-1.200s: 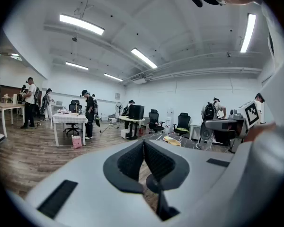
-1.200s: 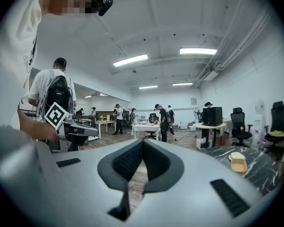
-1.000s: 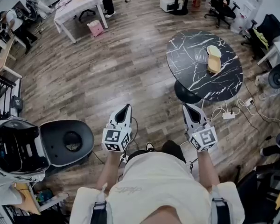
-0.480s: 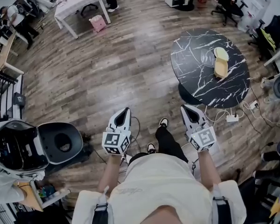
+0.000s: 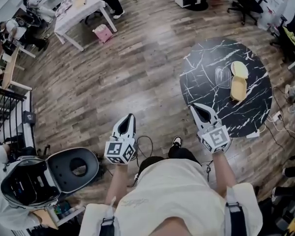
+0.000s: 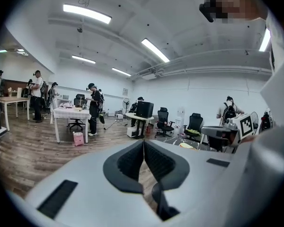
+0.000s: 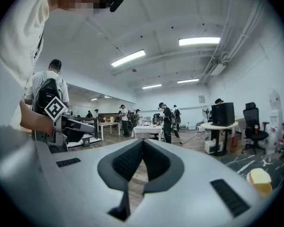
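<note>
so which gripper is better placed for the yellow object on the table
Likely the right gripper: in the head view it sits by the marble table, nearer the yellow object; the left gripper is over wood floor.

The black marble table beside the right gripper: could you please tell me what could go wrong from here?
1. A loose cable loops on the floor right by the person's shoe; it could catch a foot.
2. A clear vessel stands close beside the yellow object on the black marble table; easy to overlook, it might get knocked.
3. The right gripper is shut, so it may push rather than grip.
</note>
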A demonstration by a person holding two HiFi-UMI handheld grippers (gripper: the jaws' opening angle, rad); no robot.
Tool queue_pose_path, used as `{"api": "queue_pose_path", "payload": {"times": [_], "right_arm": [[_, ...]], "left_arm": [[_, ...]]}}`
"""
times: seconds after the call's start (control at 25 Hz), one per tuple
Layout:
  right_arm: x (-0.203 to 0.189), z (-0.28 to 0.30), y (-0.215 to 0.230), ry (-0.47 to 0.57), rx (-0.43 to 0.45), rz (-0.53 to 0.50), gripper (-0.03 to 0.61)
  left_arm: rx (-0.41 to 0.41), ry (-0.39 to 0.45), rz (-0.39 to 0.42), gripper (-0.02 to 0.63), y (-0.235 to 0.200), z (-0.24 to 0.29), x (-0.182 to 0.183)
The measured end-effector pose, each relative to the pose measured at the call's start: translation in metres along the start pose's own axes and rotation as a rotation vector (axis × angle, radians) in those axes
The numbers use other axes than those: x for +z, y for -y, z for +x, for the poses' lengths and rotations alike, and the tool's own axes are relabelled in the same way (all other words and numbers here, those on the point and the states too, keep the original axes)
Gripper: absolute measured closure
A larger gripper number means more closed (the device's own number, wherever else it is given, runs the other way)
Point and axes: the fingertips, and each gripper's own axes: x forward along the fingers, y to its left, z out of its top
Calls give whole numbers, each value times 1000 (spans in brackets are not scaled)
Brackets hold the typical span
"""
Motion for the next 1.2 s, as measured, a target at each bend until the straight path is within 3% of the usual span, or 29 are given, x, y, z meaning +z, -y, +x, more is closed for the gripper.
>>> {"api": "queue_pose_path", "payload": {"times": [0.2,0.56,0.96,1.2], "right_arm": [[-1,27,44,-3,-5,16,572],[-17,58,83,-39,-33,69,572],[-8,136,138,-76,-192,81,572],[6,185,179,-72,-351,121,572]], "left_arm": [[13,-4,-10,594,-1,41,12],[-8,-66,5,594,-18,100,7],[-185,-63,31,594,-71,228,37],[-319,-105,73,594,-116,298,54]]}}
